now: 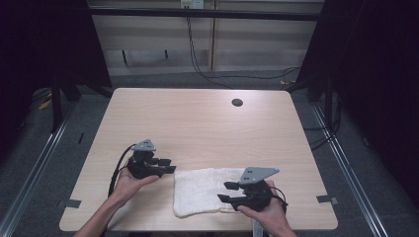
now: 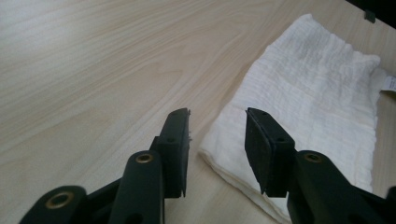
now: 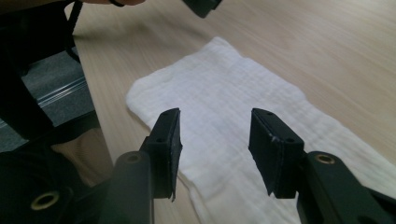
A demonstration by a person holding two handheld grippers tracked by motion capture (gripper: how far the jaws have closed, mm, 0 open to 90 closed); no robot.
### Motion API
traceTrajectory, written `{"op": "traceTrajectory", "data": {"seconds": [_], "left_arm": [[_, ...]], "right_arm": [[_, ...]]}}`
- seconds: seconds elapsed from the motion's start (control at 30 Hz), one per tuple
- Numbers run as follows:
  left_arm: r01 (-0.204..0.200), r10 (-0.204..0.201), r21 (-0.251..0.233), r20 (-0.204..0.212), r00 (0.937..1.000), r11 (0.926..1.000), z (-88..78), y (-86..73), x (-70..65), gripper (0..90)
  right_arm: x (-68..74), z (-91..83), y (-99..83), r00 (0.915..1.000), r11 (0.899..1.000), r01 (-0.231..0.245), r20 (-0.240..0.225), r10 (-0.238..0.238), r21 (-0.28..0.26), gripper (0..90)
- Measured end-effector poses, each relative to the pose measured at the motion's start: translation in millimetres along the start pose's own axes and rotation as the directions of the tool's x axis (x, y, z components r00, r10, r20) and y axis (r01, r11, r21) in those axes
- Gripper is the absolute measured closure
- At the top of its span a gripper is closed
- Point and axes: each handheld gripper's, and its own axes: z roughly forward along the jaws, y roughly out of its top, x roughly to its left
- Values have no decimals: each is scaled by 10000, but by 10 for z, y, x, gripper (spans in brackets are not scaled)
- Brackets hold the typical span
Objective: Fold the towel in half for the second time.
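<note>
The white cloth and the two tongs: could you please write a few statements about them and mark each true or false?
1. The white cloth lies flat on the table near its front edge. True.
2. The left tongs are clamped on the cloth. False: their jaws stand apart with nothing between the pads, just off the cloth's edge.
3. The right tongs are open above the cloth. True.
4. The cloth is dark blue. False: it is white.
5. A round dark hole sits in the table's far part. True.
6. The cloth hangs in the air between the two tongs. False: it rests on the table.
</note>
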Motion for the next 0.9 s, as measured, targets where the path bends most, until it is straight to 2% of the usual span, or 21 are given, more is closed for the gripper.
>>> {"op": "traceTrajectory", "data": {"seconds": [0.03, 0.07, 0.1, 0.17, 0.2, 0.3, 0.4, 0.43, 0.47, 0.53, 0.57, 0.63, 0.73, 0.8, 0.9], "left_arm": [[-31, 31, 154, -11, 10000, 9999, 17, -1, 15, 565], [32, -32, 163, 23, 10000, 9999, 33, -10, 31, 565], [177, -179, 110, 175, 9997, 9998, 53, -43, 50, 566], [97, -100, 229, 151, 9998, 9997, 81, -88, 26, 610], [57, -62, 317, 138, 9999, 9995, 91, -87, 9, 599], [-80, 77, 184, 148, 9999, 9998, 85, -18, -31, 560], [-311, 295, -341, -476, 9984, 9989, 67, 71, -57, 542], [-235, 228, -428, -164, 9996, 9988, 91, 91, -49, 533], [-235, 228, -428, -164, 9996, 9988, 91, 91, -49, 529], [-521, 514, -271, -283, 9983, 9983, 110, 65, -63, 529], [-484, 479, -254, -185, 9987, 9985, 115, 46, -66, 529], [-582, 578, -133, -287, 9979, 9982, 105, 19, -62, 521], [-376, 367, -228, -384, 9986, 9990, 55, -28, -28, 503], [-302, 292, -213, -420, 9987, 9993, 39, -49, -12, 490], [-271, 265, -136, -472, 9985, 9995, 35, -70, 8, 482]], "right_arm": [[44, 119, 41, 9998, 9997, 43, -203, -38, 242, 539], [44, 119, 41, 9998, 9997, 43, -203, -38, 242, 539], [57, 169, 53, 9991, 9992, 75, -419, -59, 389, 538], [128, 310, 83, 9978, 9977, 158, -652, -115, 656, 529], [159, 365, 98, 9966, 9968, 196, -810, -133, 775, 525], [256, 491, 148, 9920, 9922, 585, -1181, -453, 1105, 520], [339, 606, 212, 9871, 9898, 770, -1486, -589, 1195, 540], [403, 670, 260, 9859, 9896, 929, -1492, -761, 1094, 561], [403, 670, 260, 9859, 9896, 929, -1492, -761, 1094, 561], [451, 731, 304, 9853, 9892, 989, -1501, -821, 1084, 562], [466, 763, 325, 9846, 9890, 1018, -1530, -847, 1075, 561], [486, 835, 357, 9821, 9885, 1078, -1657, -893, 1060, 561], [471, 983, 362, 9806, 9859, 1142, -1732, -920, 1225, 542], [460, 1077, 346, 9794, 9836, 1013, -1888, -722, 1492, 517], [460, 1162, 325, 9780, 9841, 1006, -1965, -708, 1465, 507]]}}
